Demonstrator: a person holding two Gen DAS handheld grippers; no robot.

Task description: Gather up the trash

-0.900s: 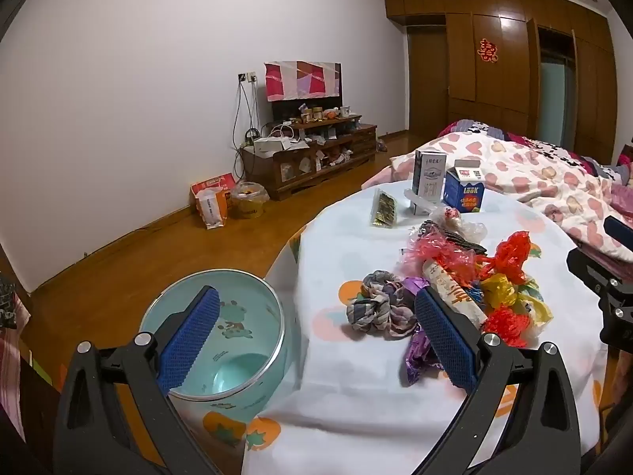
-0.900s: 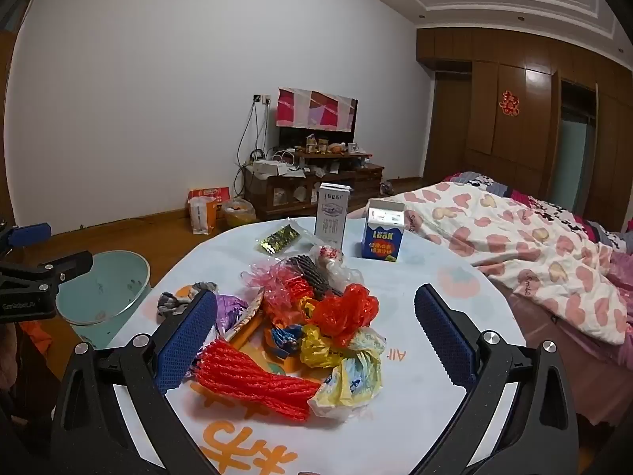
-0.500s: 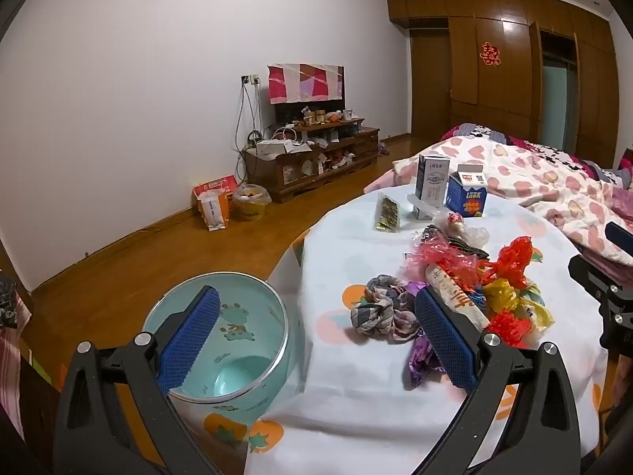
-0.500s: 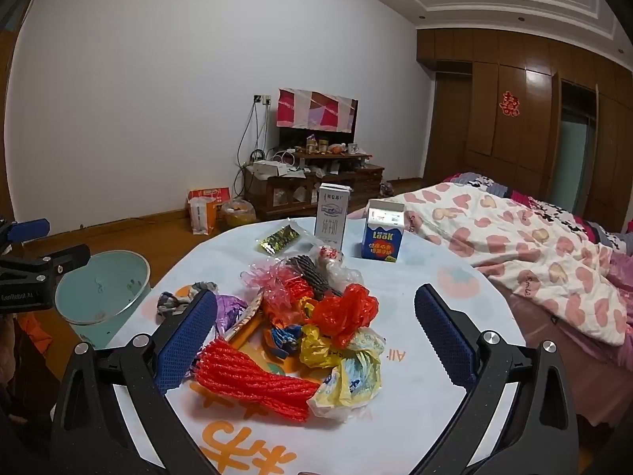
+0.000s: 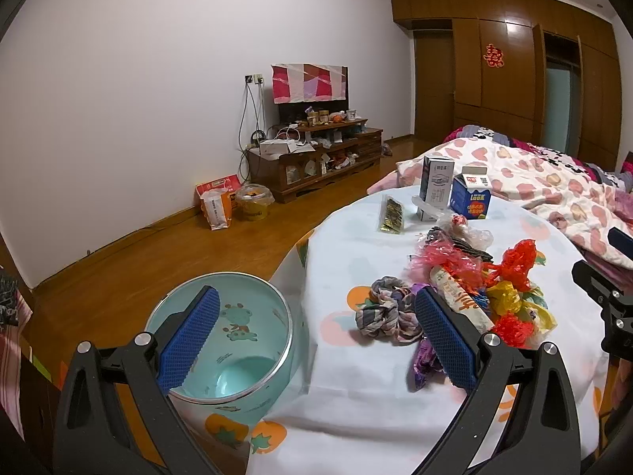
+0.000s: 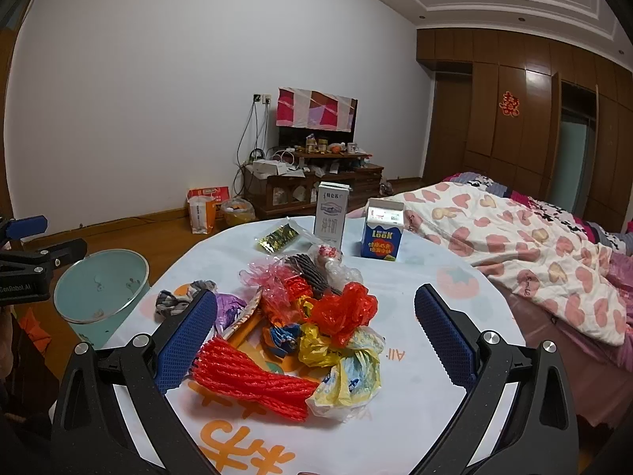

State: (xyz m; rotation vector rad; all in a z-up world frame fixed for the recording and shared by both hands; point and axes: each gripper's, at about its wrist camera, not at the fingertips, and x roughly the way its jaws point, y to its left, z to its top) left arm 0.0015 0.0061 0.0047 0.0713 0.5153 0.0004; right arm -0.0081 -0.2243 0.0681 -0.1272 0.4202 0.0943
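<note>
Bedroom with a white wall, brown wood floor, a low TV stand far back and a bed with a heart blanket off to the right. Round bench up close, covered in a white cloth with fruit pictures. Pile of trash heaped in the middle of that bench: crumpled red, yellow and pink bags, a red ribbed net tube at the near edge, a scrunched grey rag on the left side. Two small cartons and a shiny packet standing farther back. Pale green bin on the floor just beside the bench's left edge, looking bare inside.

Right claw spread wide, gripping nothing, tipped a bit downward and aimed straight at the pile. Red net tube lying right between its blue pads, low and close, long side running left to right across the gap. Probably the easiest first grab, though a small twist of the wrist may help to pinch it across its thin side.

Left claw also spread wide and bare, hanging over the gap between bin and bench, with the grey rag just inside its right pad. Nearer to the bin; right claw nearer to most of the trash. Nothing collected yet, judging by the bin.
</note>
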